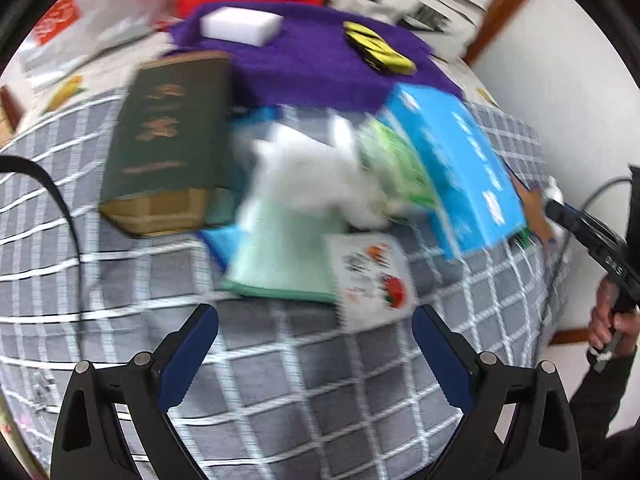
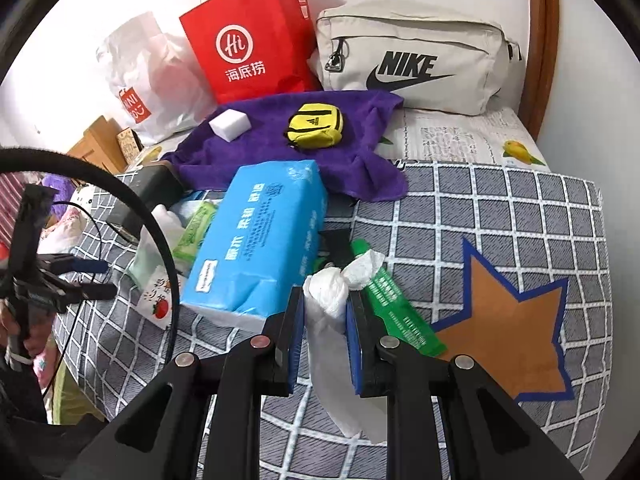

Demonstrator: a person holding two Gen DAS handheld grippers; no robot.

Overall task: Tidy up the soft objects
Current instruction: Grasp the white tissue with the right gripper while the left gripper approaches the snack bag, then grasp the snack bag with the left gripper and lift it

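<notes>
Tissue [image 2: 326,292], crumpled and white, sat low in the right-wrist frame, clenched between the right gripper [image 2: 325,312] pads, likely for sorting onto the purple towel [image 2: 280,148] at upper centre. Left gripper [image 1: 316,344] hung with jaws spread wide and empty over the checked bedspread [image 1: 280,380], below the clutter.

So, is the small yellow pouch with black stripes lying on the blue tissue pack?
No, the small yellow pouch lies on the purple towel, behind the blue tissue pack.

White wall [image 2: 592,92], curved wooden headboard [image 2: 546,40], bed under grey checked cover [image 2: 500,216], even daylight.
</notes>
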